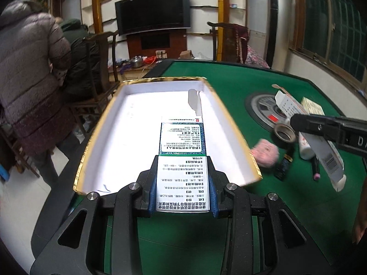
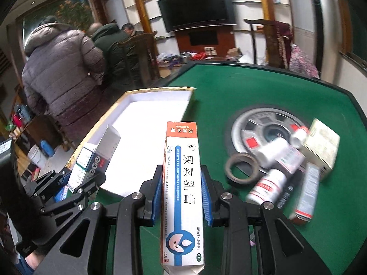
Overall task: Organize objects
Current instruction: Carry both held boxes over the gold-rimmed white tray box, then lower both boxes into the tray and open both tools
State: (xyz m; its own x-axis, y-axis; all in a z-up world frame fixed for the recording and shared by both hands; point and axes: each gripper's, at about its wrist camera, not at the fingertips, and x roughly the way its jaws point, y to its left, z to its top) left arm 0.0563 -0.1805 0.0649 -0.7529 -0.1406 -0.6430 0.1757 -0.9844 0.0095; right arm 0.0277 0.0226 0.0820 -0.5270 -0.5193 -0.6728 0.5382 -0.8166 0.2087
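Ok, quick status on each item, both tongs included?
Left tongs: shut on green-white box, end flap open.
Right tongs: shut on orange-white box.
Gold-rimmed tray: on table, nothing resting inside.
Tape roll: flat on felt.
White bottles: lying sideways.

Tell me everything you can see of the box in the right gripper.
The ointment carton is a long, slim cardboard box, white with a blue bar, an orange far end and large Chinese print. The right gripper clamps its long sides with blue pads. It is held above the green table, printed face up, near-end flap torn.
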